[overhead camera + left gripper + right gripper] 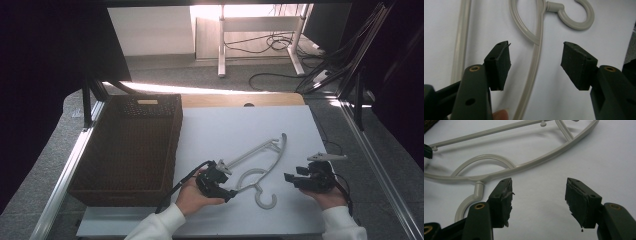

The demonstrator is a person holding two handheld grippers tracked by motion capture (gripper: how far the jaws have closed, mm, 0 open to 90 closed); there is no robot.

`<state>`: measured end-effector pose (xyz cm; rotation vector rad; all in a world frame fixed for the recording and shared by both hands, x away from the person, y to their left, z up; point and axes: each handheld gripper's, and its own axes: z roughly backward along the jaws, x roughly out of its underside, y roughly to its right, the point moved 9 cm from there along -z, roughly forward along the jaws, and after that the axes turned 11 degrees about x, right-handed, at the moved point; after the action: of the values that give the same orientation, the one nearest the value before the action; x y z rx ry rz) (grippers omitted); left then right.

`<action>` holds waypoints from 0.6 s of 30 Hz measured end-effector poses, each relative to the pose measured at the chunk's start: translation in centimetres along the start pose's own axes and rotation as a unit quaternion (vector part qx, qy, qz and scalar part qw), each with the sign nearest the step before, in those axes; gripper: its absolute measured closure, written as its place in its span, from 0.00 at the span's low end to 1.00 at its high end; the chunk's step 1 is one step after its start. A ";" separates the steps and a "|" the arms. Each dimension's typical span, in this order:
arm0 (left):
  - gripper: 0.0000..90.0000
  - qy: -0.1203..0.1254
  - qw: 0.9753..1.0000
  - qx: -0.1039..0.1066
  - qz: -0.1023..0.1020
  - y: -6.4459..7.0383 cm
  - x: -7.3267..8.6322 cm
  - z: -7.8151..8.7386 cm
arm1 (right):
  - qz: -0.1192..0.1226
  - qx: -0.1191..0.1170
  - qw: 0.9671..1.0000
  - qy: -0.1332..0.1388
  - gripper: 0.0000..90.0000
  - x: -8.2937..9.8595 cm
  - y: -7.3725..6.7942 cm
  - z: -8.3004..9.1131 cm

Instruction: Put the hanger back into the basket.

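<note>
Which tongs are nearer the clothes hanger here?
Left. The left tongs sit open right at the clothes hanger, its frame between their jaws. The right tongs are open too, off to its right, apart from it.

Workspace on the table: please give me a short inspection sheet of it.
Surface: white board, flat, on the table.
Job's things: pale grey plastic clothes hanger lying flat; hook toward the person.
Clutter: dark brown woven wicker basket at left.
Grippers: left gripper open, its fingers astride the hanger's arm, not touching; right gripper open, fingers beside the hanger.
Cables: black cable trailing from left gripper; more on the floor.
Surroundings: white desk legs, grey floor.
</note>
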<state>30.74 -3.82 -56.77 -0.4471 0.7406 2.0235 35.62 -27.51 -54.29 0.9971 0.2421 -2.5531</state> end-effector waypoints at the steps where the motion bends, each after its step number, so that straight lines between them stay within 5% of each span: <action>1: 0.46 -0.002 1.000 0.000 -0.001 0.0 0.0 -0.3 | 0.000 0.000 1.000 0.000 0.43 0.0 0.0 0.0; 6: 0.50 -0.026 0.999 -0.001 -0.020 0.0 0.1 -1.2 | 0.000 0.002 1.000 -0.001 0.43 0.1 0.1 0.0; 18: 0.65 -0.044 0.999 -0.006 -0.025 -0.2 0.3 -2.4 | 0.001 0.004 1.000 -0.002 0.43 0.1 0.2 -0.1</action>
<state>30.79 -5.18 -58.81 -0.3780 0.6568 1.9887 35.66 -27.68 -54.43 0.9957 0.2309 -2.5559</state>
